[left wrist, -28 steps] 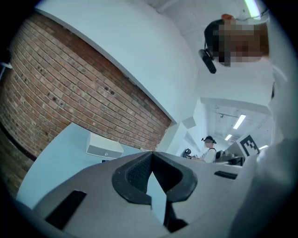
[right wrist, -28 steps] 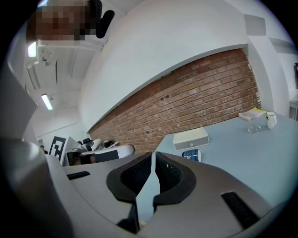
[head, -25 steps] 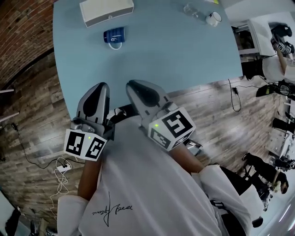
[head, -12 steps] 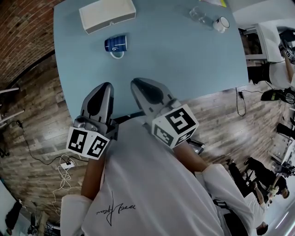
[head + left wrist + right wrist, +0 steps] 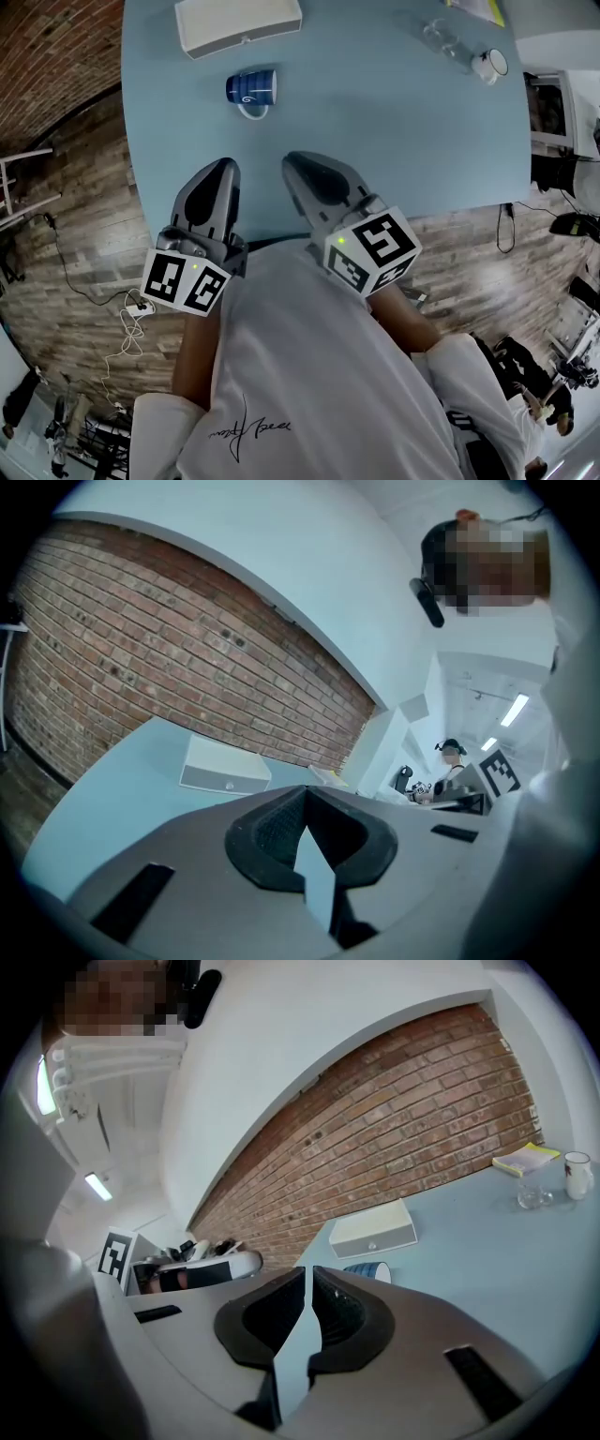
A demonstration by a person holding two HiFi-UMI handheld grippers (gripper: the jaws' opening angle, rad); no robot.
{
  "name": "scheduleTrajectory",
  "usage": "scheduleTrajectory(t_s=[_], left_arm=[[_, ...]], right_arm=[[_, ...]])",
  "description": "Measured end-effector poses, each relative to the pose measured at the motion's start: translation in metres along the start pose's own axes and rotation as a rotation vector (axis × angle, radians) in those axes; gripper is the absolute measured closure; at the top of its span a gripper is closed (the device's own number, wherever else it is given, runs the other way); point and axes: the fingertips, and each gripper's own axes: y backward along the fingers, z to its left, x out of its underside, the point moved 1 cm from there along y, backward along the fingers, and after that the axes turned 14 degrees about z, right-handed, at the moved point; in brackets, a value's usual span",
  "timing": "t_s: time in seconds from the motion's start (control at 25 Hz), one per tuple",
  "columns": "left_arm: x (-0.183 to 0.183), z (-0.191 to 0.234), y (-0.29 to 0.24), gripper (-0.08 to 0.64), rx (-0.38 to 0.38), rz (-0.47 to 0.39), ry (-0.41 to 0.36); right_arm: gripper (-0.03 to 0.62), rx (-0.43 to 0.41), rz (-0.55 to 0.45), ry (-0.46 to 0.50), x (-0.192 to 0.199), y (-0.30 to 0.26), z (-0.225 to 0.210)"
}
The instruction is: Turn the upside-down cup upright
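My left gripper [image 5: 223, 171] and right gripper [image 5: 300, 165] have crept toward the cup [image 5: 251, 87], both clenched empty, well short of it: reach barely begun

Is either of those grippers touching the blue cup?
Apart. The head view shows bare table between the blue cup and both the left gripper and right gripper.

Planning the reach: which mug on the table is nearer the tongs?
The dark blue mug by the white box; the white mug sits far off to the right, beside the glass.
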Motion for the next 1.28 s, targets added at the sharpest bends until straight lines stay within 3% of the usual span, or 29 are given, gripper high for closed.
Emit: scheduleTrajectory(t_s=[0.72, 1.28], left_arm=[[-0.004, 0.044, -0.041, 0.551, -0.062, 0.096, -0.015], [0.004, 0.093, -0.064, 0.551, -0.082, 0.171, 0.031]], right_arm=[[0.569, 0.024, 0.064, -0.054, -0.007, -0.045, -0.049], [0.569, 0.038, 0.152, -0.120, 0.003, -0.085, -0.066]])
